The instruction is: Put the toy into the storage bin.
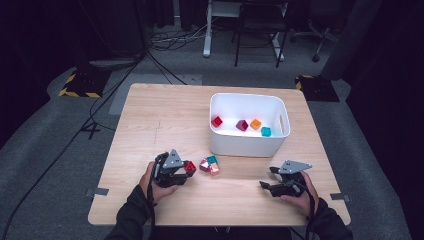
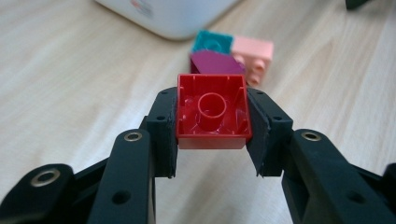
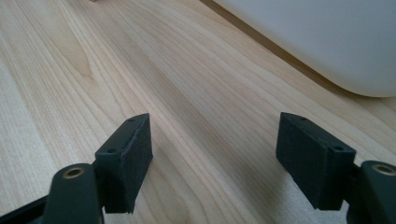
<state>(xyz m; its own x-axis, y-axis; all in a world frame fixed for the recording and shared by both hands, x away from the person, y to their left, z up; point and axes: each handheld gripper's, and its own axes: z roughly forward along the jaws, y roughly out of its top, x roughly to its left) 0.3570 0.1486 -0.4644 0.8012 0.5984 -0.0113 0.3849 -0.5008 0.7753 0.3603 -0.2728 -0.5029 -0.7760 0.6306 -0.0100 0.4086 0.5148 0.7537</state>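
Fingers (image 2: 163, 135) of the left gripper (image 2: 212, 121) are clamped on a red block (image 2: 212, 109), one pad on each side, hollow underside w/ its round tube facing the camera. That's the left gripper view: block sits between the pads, above the wooden table (image 2: 70, 70). Just beyond it lie three more blocks close together, a purple block (image 2: 215, 62), a teal block (image 2: 212, 41) and a pink block (image 2: 254, 51), w/ the white bin (image 2: 173, 16) behind them.

Right gripper view: right gripper (image 3: 215, 158) has its jaws spread wide, nothing between them, bare table underneath; bin wall curves in at upper right.

High view: left gripper (image 1: 187, 167) at the table's near left w/ the red block (image 1: 190, 167) at its tip, just left of the purple, teal and pink cluster, apart from it. Right gripper (image 1: 267, 178) at near right, in front of the bin, jaws apart. Bin (image 1: 248, 145) holds four blocks: red, purple, orange, teal.
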